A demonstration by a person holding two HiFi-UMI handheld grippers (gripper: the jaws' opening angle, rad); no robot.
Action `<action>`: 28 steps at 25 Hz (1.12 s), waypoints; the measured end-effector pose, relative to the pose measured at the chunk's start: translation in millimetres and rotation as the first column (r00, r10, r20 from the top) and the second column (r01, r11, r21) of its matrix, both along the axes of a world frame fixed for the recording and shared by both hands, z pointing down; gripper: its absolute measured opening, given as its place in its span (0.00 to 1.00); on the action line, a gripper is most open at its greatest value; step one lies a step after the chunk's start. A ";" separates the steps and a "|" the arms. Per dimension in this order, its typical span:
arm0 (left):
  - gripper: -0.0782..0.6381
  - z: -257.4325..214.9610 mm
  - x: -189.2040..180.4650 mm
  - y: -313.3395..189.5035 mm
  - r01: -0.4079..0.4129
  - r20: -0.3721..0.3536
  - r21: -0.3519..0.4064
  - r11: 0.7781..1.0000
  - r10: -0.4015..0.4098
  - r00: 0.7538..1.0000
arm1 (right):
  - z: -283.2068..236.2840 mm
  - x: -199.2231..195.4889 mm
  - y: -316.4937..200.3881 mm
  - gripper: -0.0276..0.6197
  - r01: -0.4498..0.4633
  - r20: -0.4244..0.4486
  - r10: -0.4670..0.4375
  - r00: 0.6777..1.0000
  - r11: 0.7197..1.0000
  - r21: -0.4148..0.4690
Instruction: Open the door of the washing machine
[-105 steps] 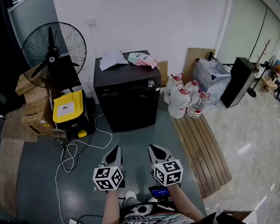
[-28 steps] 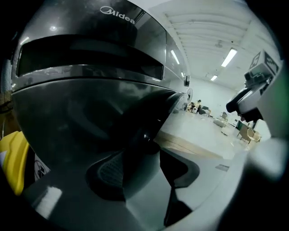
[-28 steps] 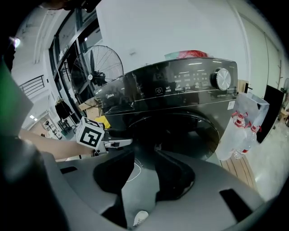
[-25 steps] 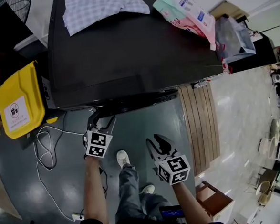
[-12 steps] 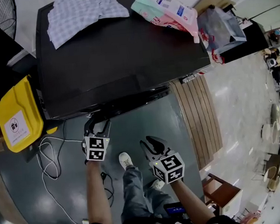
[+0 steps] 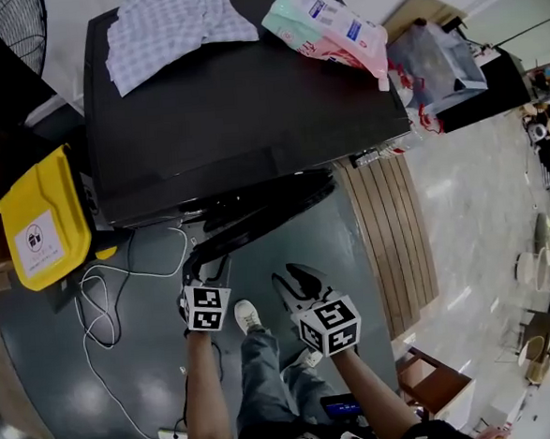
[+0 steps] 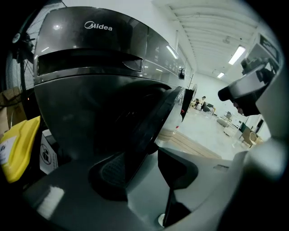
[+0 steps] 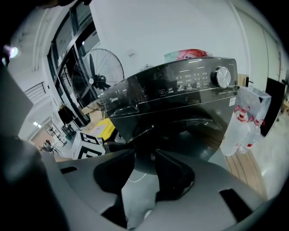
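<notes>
The black washing machine [image 6: 239,104] fills the upper middle of the head view. Its round door [image 6: 265,214] stands ajar, swung out from the front. My left gripper [image 6: 208,263] is at the door's free left edge. In the left gripper view that edge [image 7: 156,117] runs down between the jaws of the left gripper [image 7: 142,162]; they are closing and the pads press on it. To the right, my right gripper [image 6: 288,277] hangs apart from the door. Its jaws are opening with nothing between them, and the right gripper [image 8: 144,162] faces the door [image 8: 189,135] and control panel [image 8: 180,85].
A checked cloth [image 6: 172,24] and a pink-and-green packet [image 6: 332,22] lie on the machine's top. A yellow box [image 6: 31,221] and loose cables [image 6: 102,301] are on the floor at left. A wooden slat platform [image 6: 389,234] lies at right. My white shoe [image 6: 247,314] is below the grippers.
The door has swung further out from the machine. My left gripper has come back toward me with the door's edge. The right gripper has stayed about where it was.
</notes>
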State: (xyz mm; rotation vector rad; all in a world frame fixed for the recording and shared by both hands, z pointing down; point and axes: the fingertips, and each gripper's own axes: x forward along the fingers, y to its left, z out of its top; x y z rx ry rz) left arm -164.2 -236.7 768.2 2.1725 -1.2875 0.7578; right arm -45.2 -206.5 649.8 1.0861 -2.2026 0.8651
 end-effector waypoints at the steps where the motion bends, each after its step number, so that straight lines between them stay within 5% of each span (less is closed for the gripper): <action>1: 0.39 -1.3 3.7 5.4 0.014 -0.005 0.000 1.000 -0.014 1.000 | -0.1 -1.7 1.2 0.27 -0.007 0.034 0.007 0.999 1.000 -0.017; 10: 0.35 3.7 35.1 57.6 0.023 -0.001 -0.060 0.998 -0.023 1.000 | 19.4 9.2 14.7 0.37 -0.129 0.067 0.139 0.988 0.983 -0.131; 20: 0.32 5.1 81.9 113.6 -0.098 0.038 -0.137 0.986 0.104 0.994 | 19.7 25.2 21.1 0.39 -0.182 -0.001 0.183 0.983 0.977 -0.114; 28: 0.32 3.3 127.0 151.3 -0.137 0.001 -0.188 0.973 0.140 0.990 | 28.5 51.5 40.4 0.37 -0.221 -0.094 0.212 0.973 0.971 -0.089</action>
